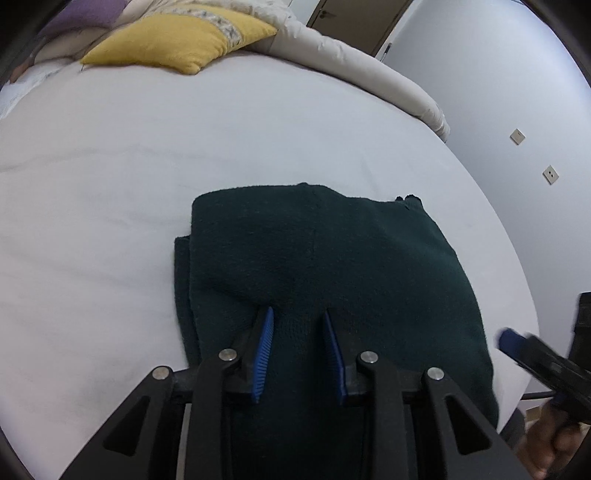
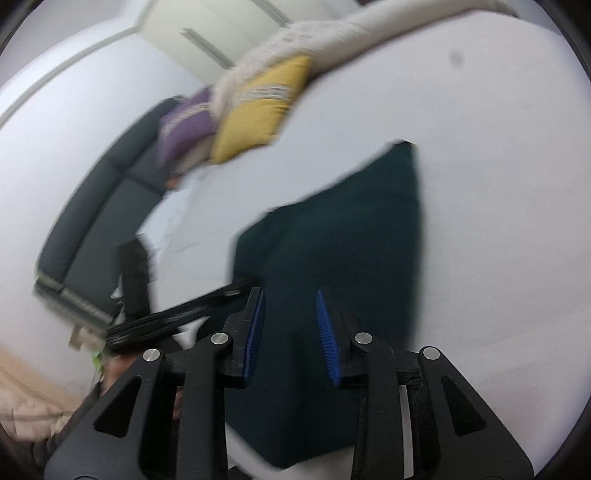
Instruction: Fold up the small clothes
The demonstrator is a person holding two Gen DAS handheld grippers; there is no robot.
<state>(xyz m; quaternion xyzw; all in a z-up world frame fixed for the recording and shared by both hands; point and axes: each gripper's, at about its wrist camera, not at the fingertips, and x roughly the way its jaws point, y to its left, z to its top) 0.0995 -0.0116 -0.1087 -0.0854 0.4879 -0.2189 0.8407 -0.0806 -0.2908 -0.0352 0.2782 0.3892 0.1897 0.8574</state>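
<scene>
Seen from the left wrist: a white bed sheet (image 1: pixel 110 206) stretched across the mattress, a yellow cushion (image 1: pixel 177 42) and a purple cushion (image 1: pixel 85 14) lying at its far-left corner. Along the far edge, a rolled cream duvet (image 1: pixel 369 70). Nearer, toward the right edge of the bed, lay a dark green knitted garment (image 1: pixel 325 266), folded flat into a rough rectangle, a lower layer peeking out along its left side. Hovered over the near part of that garment: the left gripper (image 1: pixel 298 317), blue-padded fingers (image 1: pixel 265 347) held apart with only knit showing between them; contact with the cloth could not be judged. Farther right, past the garment's right edge, appeared the right gripper (image 1: pixel 511 341), blurred. On the grey wall beyond the bed, two wall sockets (image 1: pixel 550 174).

Seen from the right wrist, heavily blurred: a dark headboard (image 2: pixel 96 210) at left, then the same two cushions. Entered low from the left, the left gripper's black frame. Centre, the folded garment on the sheet. In front of it, the right gripper, fingers (image 2: pixel 327 339) spread apart, nothing clamped.
</scene>
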